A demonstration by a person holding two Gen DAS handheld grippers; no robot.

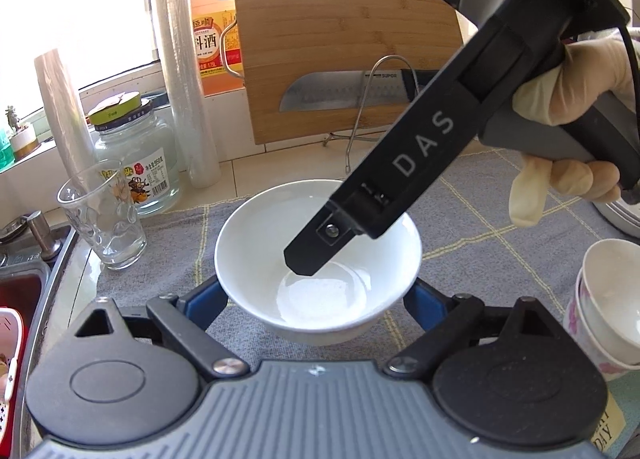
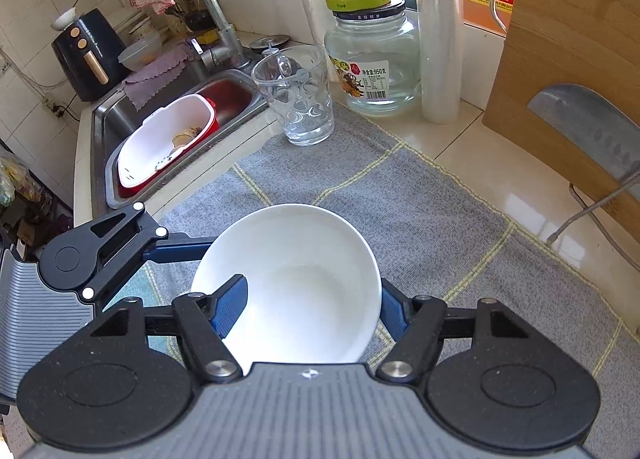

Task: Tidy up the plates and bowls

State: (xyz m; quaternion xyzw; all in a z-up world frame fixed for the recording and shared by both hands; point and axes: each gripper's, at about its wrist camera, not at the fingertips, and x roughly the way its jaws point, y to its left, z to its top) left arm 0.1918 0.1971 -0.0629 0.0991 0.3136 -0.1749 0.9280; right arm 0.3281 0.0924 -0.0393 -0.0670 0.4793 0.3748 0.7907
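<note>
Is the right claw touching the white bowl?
Touching. In the right wrist view the right claw pinches the white bowl's near wall, one blue finger inside and one outside.

A bowl (image 2: 296, 279) sits over the mat (image 2: 420, 219) on the counter, between the fingers of the left gripper (image 1: 316, 299), with one finger (image 2: 230, 305) of the right gripper (image 2: 308, 311) inside its rim. Behind it stand a glass (image 2: 298, 99) and jar (image 2: 372, 59); the sink (image 2: 224, 99) lies left.
</note>
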